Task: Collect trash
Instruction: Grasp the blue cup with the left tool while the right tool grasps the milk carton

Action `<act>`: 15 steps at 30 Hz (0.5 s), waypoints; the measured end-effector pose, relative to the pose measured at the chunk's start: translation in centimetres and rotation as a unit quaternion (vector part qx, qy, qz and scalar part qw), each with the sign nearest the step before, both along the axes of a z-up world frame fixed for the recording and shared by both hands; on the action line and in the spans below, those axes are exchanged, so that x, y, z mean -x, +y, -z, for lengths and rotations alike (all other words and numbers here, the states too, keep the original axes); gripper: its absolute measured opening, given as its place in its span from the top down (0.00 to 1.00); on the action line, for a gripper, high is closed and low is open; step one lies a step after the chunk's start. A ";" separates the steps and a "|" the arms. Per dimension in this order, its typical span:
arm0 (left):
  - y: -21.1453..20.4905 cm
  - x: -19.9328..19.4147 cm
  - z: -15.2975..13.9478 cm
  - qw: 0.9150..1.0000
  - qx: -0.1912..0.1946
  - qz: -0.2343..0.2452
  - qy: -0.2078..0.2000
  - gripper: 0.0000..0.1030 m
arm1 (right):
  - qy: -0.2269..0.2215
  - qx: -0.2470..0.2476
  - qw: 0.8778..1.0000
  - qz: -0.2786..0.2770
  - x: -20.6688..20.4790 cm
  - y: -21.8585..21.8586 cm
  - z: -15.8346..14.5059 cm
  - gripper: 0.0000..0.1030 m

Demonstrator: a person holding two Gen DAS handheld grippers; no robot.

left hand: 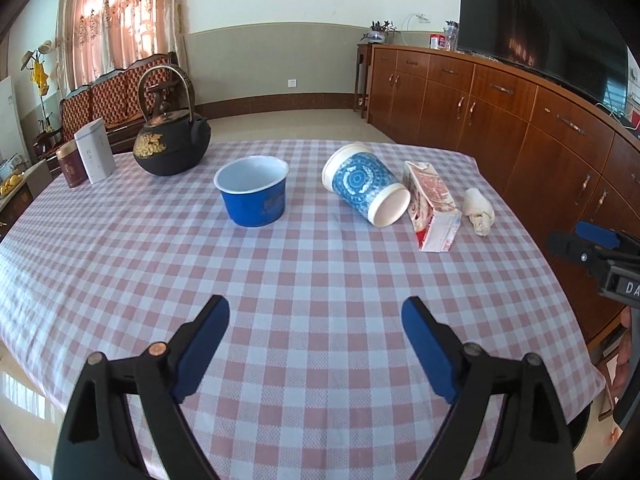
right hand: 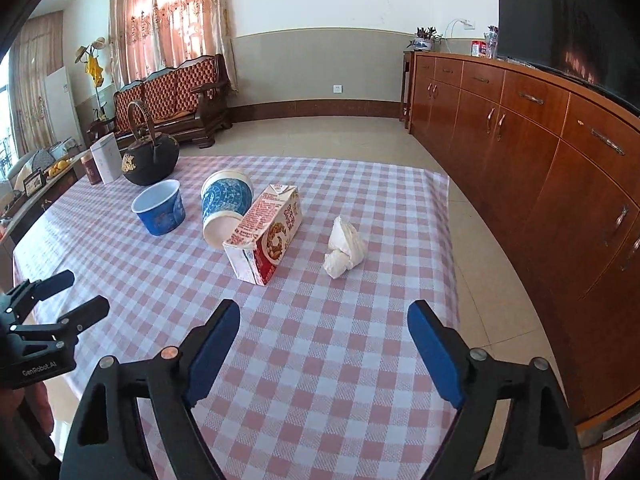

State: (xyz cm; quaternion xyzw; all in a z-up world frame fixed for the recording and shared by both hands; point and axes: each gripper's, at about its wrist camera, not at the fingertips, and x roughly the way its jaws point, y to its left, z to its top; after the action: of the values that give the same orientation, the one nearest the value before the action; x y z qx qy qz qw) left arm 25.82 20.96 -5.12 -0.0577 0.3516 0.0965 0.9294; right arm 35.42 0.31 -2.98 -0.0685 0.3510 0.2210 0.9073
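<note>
On the checked tablecloth (left hand: pixel 280 280) lie a tipped blue-patterned paper cup (left hand: pixel 366 188) (right hand: pixel 226 204), a red and white carton (left hand: pixel 432 208) (right hand: pixel 266 232) on its side, and a crumpled white tissue (left hand: pixel 478 210) (right hand: pixel 345 246). An upright blue bowl (left hand: pixel 253 192) (right hand: pixel 159 208) stands left of the cup. My left gripper (left hand: pixel 316 320) is open and empty above the near cloth. My right gripper (right hand: pixel 324 320) is open and empty, short of the carton and tissue. Each gripper shows at the edge of the other's view: the right one (left hand: pixel 580 240), the left one (right hand: pixel 80 292).
A black iron teapot (left hand: pixel 172 140), a white tin (left hand: pixel 95 150) and a dark red tin (left hand: pixel 72 164) stand at the table's far left. A long wooden sideboard (left hand: pixel 500 120) with a TV (left hand: pixel 540 24) runs along the right. A wooden sofa (right hand: pixel 176 92) stands at the back.
</note>
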 end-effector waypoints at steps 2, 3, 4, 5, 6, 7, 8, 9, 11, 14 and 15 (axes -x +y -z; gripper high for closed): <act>0.4 -0.4 0.2 1.000 0.002 -0.003 0.001 0.14 | -0.001 -0.007 1.000 -0.006 -0.3 0.9 0.0 0.15; 0.6 -0.6 0.4 1.000 0.003 -0.003 0.003 0.14 | 0.002 -0.011 1.000 -0.012 -0.5 1.4 0.1 0.15; 0.8 -0.8 0.5 1.000 0.003 -0.004 0.005 0.14 | 0.005 -0.012 1.000 -0.018 -0.8 2.2 0.3 0.15; 1.0 -1.0 0.6 1.000 0.002 -0.006 0.006 0.14 | 0.007 -0.012 1.000 -0.024 -1.0 3.1 0.6 0.15; 1.3 -1.2 0.7 1.000 0.002 -0.009 0.007 0.14 | 0.011 -0.012 0.999 -0.031 -1.3 4.0 0.9 0.16; 1.8 -1.4 0.9 1.000 0.005 -0.012 0.008 0.14 | 0.014 -0.013 0.999 -0.036 -1.6 4.8 1.1 0.17; 2.2 -1.6 1.1 1.000 0.008 -0.016 0.010 0.14 | 0.017 -0.012 0.999 -0.040 -1.9 5.6 1.4 0.19; 2.7 -1.9 1.2 1.000 0.011 -0.019 0.011 0.14 | 0.019 -0.011 0.999 -0.043 -2.3 6.4 1.7 0.20; 3.4 -2.7 1.4 1.000 0.009 -0.022 0.015 0.14 | 0.027 -0.007 0.998 -0.049 -3.4 8.0 2.4 0.22; 4.4 -4.4 1.8 0.999 0.001 -0.025 0.023 0.14 | 0.041 0.008 0.998 -0.044 -5.3 9.3 3.6 0.34; 4.8 -5.0 1.9 0.999 0.000 -0.028 0.026 0.14 | 0.046 0.011 0.998 -0.040 -5.9 9.6 3.9 0.40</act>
State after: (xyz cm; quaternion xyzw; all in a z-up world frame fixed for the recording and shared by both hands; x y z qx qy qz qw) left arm 30.82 25.77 -7.06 -0.0655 0.3736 0.1242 0.9169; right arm 41.30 9.90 -6.91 -0.0825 0.3917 0.2562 0.8798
